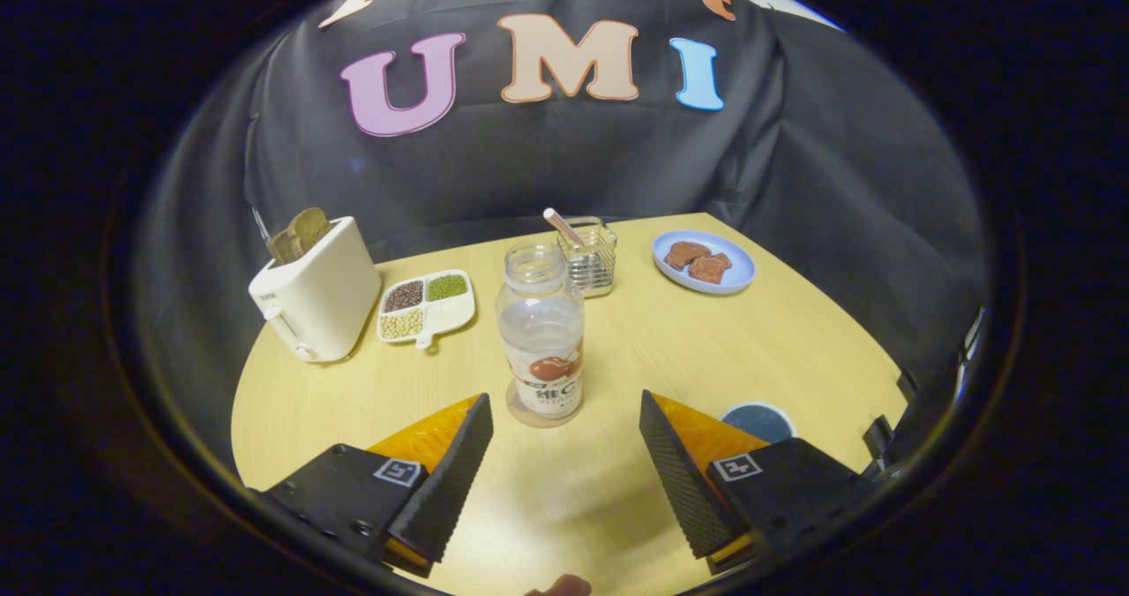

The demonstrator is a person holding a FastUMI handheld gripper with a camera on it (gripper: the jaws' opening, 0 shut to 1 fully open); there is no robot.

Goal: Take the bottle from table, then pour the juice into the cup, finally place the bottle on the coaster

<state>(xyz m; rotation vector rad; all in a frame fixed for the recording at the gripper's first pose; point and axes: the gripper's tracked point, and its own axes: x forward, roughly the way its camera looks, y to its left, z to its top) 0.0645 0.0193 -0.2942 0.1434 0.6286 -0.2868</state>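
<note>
A clear plastic bottle [541, 336] with no cap and a red-and-white label stands upright on the wooden table [706, 349], just ahead of my fingers and slightly left of the gap's middle. My gripper [565, 409] is open, and nothing is between its fingers. A clear ribbed glass cup [589, 258] with a straw in it stands behind the bottle, a bit to the right. A round dark blue coaster [758, 421] lies on the table just beyond my right finger [679, 473], partly hidden by it.
A cream toaster [316, 289] with bread in it stands at the far left. Beside it lies a white divided dish [427, 307] of beans. A blue plate [704, 262] with brown pieces sits at the far right. Black cloth hangs behind the table.
</note>
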